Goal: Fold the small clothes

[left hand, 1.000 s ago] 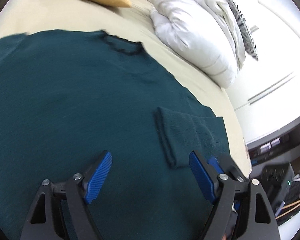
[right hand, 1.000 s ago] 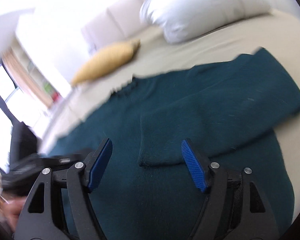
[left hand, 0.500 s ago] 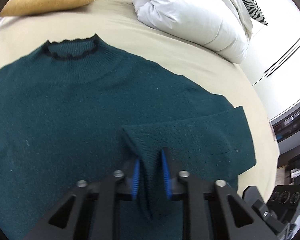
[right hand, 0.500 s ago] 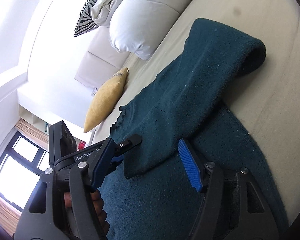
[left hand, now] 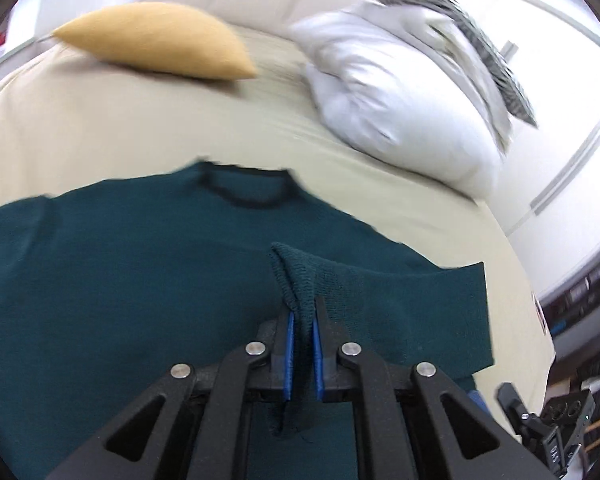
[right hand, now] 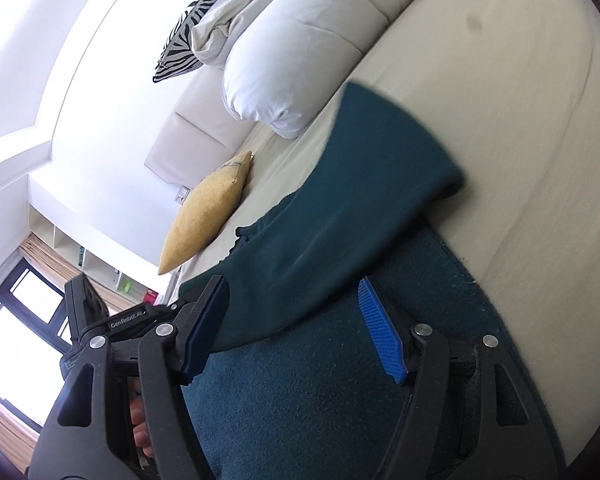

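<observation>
The teal sweater (left hand: pixel 120 300) lies flat, collar toward the pillows, its sleeve cuff (left hand: pixel 296 280) clamped in the left claw (left hand: pixel 301 354); the right claw (right hand: pixel 296 332) gapes empty.

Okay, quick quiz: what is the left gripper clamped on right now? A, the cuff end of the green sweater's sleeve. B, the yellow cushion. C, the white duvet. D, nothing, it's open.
A: the left gripper is shut on the ribbed sleeve cuff of the dark green sweater, which lies on the bed.
</observation>
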A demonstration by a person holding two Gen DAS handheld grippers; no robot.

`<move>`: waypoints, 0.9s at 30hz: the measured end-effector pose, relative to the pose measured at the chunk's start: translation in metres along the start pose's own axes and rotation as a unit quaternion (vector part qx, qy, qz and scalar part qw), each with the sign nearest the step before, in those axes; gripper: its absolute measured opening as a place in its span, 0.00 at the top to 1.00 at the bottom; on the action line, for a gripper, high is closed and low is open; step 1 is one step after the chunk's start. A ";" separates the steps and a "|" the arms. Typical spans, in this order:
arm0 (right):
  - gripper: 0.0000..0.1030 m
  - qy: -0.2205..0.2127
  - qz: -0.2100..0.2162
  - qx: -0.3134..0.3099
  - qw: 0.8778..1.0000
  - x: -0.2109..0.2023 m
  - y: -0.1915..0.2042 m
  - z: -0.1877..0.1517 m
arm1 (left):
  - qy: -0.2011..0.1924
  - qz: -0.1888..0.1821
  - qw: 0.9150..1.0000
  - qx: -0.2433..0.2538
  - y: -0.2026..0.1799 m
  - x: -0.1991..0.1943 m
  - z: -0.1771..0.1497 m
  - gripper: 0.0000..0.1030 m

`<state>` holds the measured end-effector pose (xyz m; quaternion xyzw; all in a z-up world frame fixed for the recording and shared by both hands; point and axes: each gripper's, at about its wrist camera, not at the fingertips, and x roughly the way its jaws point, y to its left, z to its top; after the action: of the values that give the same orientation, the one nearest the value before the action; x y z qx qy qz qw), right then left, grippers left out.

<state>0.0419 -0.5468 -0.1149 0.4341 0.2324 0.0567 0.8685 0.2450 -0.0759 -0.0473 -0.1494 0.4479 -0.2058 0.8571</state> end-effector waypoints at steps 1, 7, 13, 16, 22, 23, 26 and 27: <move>0.36 0.000 -0.005 -0.004 1.000 -0.001 0.002 0.002 | 0.001 0.004 1.000 -0.014 0.014 -0.001 0.001 0.92; 0.36 -0.007 -0.093 -0.063 0.994 -0.017 0.032 0.037 | 0.028 0.007 0.999 -0.034 0.040 0.013 -0.004 0.92; 0.40 0.066 -0.187 -0.127 0.972 0.024 0.030 0.104 | 0.001 0.004 1.000 -0.019 0.042 0.003 0.009 0.92; 0.55 0.124 -0.168 -0.083 0.974 0.051 0.005 0.123 | -0.009 0.005 1.000 -0.019 0.045 -0.002 0.015 0.92; 0.66 0.171 -0.170 -0.086 0.967 0.075 -0.014 0.104 | -0.011 0.012 0.999 -0.052 0.070 -0.002 0.003 0.92; 0.66 0.172 -0.170 -0.097 0.966 0.076 -0.011 0.102 | -0.013 0.012 0.998 -0.059 0.075 -0.004 0.001 0.92; 0.68 0.181 -0.169 -0.109 0.963 0.075 -0.006 0.095 | -0.021 0.015 0.998 -0.066 0.080 -0.008 -0.003 0.92; 0.69 0.184 -0.169 -0.113 0.962 0.074 -0.005 0.095 | -0.021 0.017 0.998 -0.064 0.081 -0.009 -0.004 0.92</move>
<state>0.1493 -0.5963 -0.0959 0.2694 0.4502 0.0136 0.8512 0.2550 -0.0018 -0.0785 -0.2006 0.4444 -0.1592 0.8584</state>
